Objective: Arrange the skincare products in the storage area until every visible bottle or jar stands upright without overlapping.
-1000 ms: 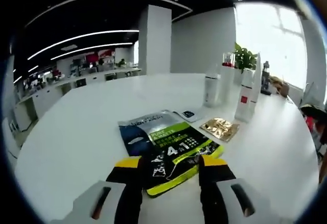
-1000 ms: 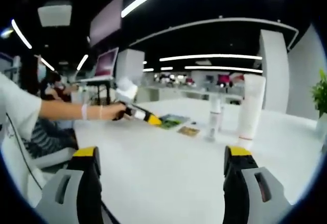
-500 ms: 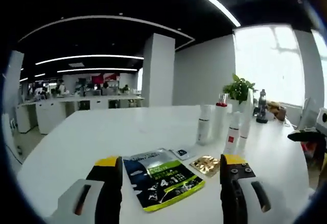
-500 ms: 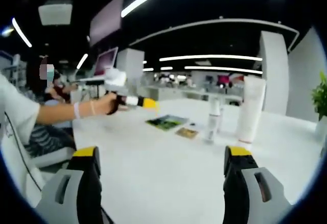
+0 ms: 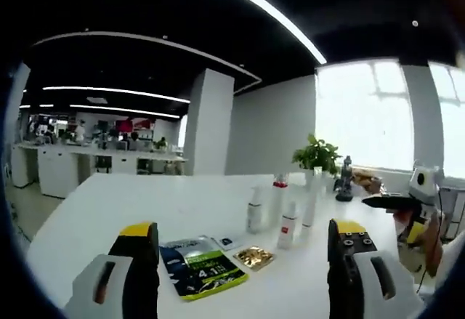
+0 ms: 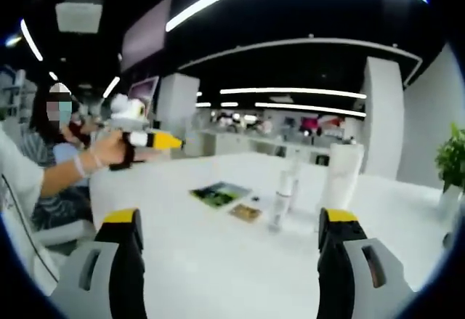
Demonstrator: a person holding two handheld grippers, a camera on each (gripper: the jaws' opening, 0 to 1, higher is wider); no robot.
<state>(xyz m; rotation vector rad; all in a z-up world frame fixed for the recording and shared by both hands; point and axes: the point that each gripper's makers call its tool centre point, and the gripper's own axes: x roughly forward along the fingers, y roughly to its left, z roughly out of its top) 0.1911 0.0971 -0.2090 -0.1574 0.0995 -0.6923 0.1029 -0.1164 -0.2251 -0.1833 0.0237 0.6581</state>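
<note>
Already upright, the bottles (image 5: 280, 213) cluster on the white surface (image 5: 145, 203) beside flat sachets (image 5: 203, 268); left tool (image 5: 243, 243) and right tool (image 6: 229, 235) hover apart, empty (arrangement seemingly finished; next, likely a check).

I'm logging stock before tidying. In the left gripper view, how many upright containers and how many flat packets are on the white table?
Upright white containers: 4 (bottle, red-capped bottle, red-labelled tube, tall tube)
Flat packets: 3 (green packet, gold sachet, small sachet)
Total: 7
</note>
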